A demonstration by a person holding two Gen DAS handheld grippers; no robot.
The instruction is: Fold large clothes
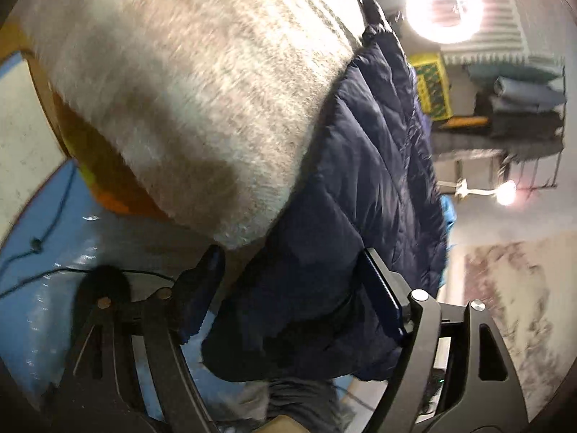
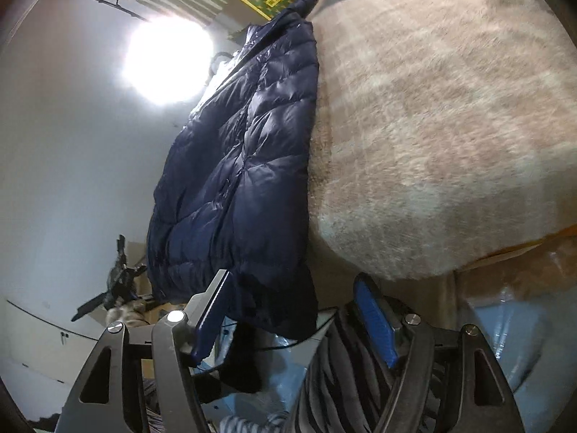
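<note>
A dark navy quilted puffer jacket (image 2: pixel 238 166) lies along the edge of a fuzzy beige blanket (image 2: pixel 432 126) that covers the surface beneath it; the views are tilted and blurred, so whether that surface is a bed or a counter cannot be told. In the right wrist view the jacket runs from a corner near the claw up toward a bright round lamp (image 2: pixel 167 61), its long side touching the blanket. The right claw (image 2: pixel 299 321) is spread, with the jacket's lower corner hanging between its blue pads (image 2: pixel 375 321) and neither pad pressing on the cloth. In the left wrist view the same jacket (image 1: pixel 360 180) drapes beside the blanket (image 1: pixel 187 90), and a bunched dark fold of it sits between the fingers of the left claw (image 1: pixel 288 288). That claw is also spread; its right finger looks to lie against the fabric, though the blur makes contact hard to judge. Under the blanket's edge an orange layer (image 1: pixel 108 176) shows, and below it a blue plastic sheet (image 1: pixel 43 306) with a thin black cable (image 1: pixel 47 223) across it.
</note>
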